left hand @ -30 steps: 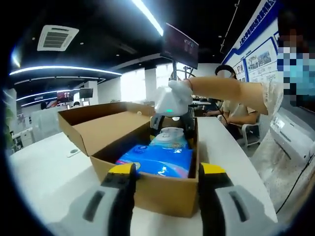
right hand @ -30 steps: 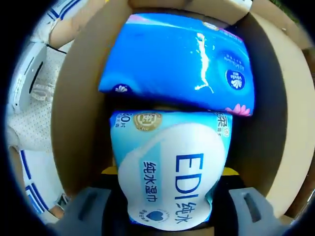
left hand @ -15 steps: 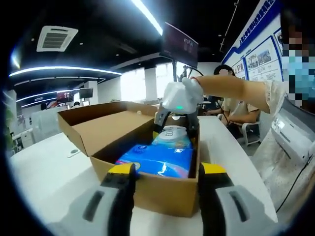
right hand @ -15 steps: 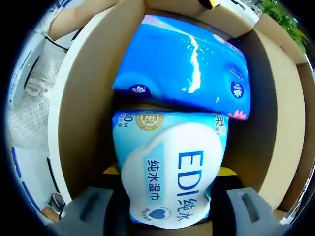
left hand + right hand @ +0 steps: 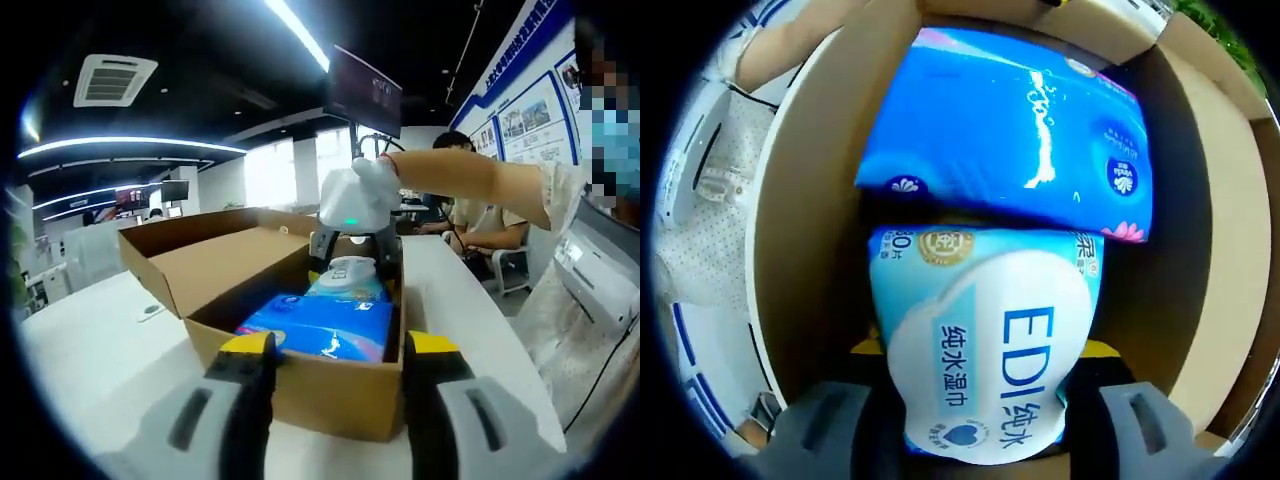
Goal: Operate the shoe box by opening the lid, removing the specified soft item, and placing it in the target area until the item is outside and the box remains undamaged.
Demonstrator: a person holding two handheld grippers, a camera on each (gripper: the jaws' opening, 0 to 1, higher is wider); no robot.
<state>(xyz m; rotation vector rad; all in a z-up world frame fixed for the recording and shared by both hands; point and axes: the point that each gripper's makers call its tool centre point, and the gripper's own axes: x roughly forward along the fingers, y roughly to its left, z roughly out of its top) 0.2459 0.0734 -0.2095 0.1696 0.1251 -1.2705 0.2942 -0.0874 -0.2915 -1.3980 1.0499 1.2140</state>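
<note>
The right claw [image 5: 975,400] is clenched on the wet-wipe pack [image 5: 985,340] inside the open cardboard box [image 5: 795,230], a blue tissue pack [image 5: 1010,130] at its twelve o'clock, while the released left claw [image 5: 335,375] straddles the box's near wall on the white worktop [image 5: 90,340].

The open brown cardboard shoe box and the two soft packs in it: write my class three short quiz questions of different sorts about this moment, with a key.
1. True or false: the lid of the brown cardboard shoe box is shut.
2. Multiple choice: the right gripper has its jaws on either side of which item? A) the dark blue plastic tissue pack B) the light blue and white wet-wipe pack marked EDI C) the box wall.
3. Fill in: in the left gripper view, the left gripper sits at the box's near ____ with nothing between its jaws.

Key: 1. False, the lid is folded open. 2. B. 3. wall.
</note>
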